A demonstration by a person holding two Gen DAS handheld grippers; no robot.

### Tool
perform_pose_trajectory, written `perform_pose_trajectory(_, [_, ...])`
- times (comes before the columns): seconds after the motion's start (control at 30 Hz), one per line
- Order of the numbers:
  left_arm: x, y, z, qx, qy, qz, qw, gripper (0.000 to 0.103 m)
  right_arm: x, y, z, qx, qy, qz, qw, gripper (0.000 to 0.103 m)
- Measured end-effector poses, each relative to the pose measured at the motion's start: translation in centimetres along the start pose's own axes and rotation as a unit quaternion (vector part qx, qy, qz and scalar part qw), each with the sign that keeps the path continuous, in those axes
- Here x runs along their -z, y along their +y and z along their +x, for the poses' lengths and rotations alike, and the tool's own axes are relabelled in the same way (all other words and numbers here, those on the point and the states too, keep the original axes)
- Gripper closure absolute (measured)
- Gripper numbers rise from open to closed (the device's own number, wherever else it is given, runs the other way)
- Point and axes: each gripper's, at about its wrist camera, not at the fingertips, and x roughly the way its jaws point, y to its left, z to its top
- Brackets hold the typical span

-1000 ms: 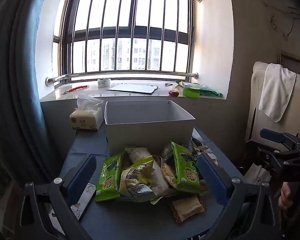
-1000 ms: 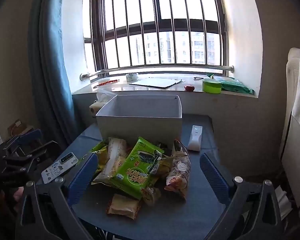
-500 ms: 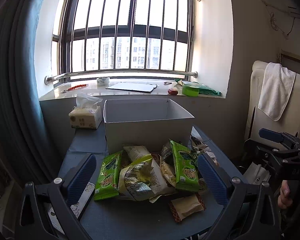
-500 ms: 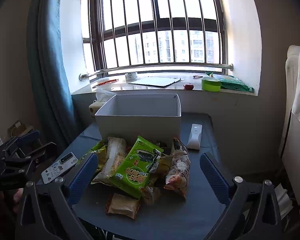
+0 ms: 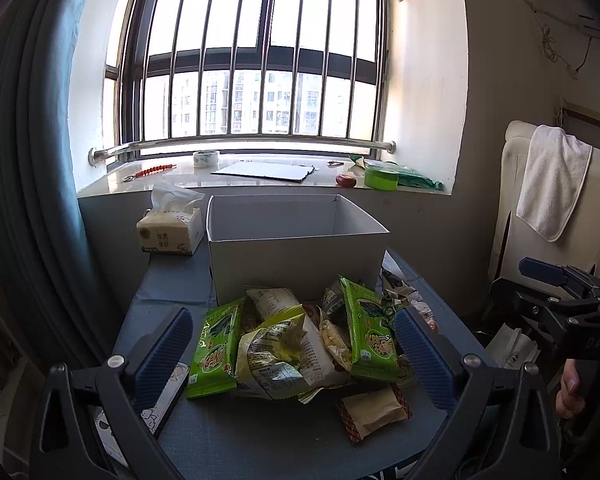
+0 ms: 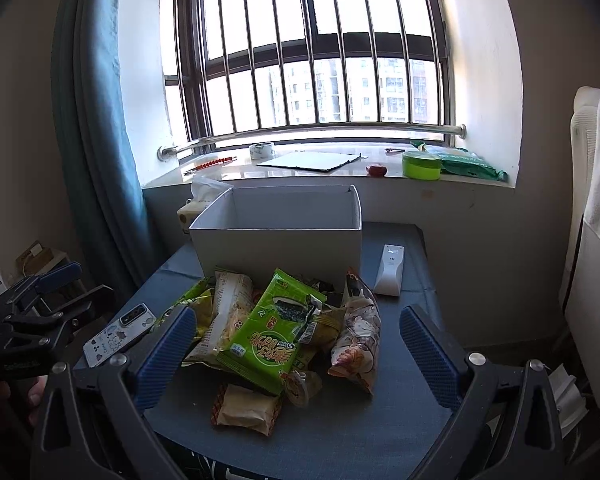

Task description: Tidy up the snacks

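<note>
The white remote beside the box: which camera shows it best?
The right wrist view. There the white remote lies in plain sight on the table, right of the white box. In the left wrist view the box and snack pile hide it entirely.

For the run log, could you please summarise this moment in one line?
left tongs open | right tongs open | snacks piled | box empty

My blue-covered table [image 6: 380, 408] carries a white box [image 6: 278, 248]; snack packets [image 6: 274, 330] heaped before it, remote [image 6: 389, 270] right, tissue pack [image 5: 170, 232] left.
</note>
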Motion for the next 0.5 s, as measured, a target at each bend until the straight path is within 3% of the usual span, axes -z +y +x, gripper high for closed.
perform_pose_trajectory(0.5, [0.00, -0.14, -0.04, 0.001, 0.000, 0.002, 1.0000, 0.000, 0.04, -0.05, 0.03, -0.001, 0.000, 0.002, 1.000, 0.000])
